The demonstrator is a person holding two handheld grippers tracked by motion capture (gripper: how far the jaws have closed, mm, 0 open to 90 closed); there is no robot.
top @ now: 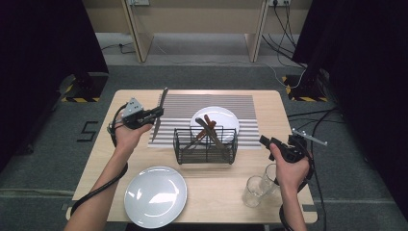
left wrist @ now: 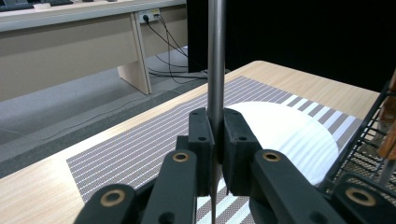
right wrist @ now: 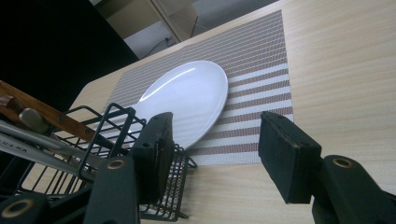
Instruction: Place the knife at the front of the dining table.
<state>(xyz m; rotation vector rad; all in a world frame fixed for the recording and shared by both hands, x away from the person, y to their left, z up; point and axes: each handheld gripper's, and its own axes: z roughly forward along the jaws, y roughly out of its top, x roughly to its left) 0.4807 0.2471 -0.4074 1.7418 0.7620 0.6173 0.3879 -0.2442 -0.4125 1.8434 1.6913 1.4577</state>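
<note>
Front plate (top: 155, 196) and glasses (top: 260, 188) bare at near edge; left gripper (top: 157, 113) clamped on knife (top: 160, 110), upright above mat (top: 168, 134) for laying beside far plate (top: 217, 117); right gripper (top: 265, 142) open, idle by basket (top: 205, 145).

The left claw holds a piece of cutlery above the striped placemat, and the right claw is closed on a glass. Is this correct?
Not fully. The right claw is open and holds nothing, as the right gripper view shows. The left claw does hold the piece of cutlery above the striped placemat.
</note>
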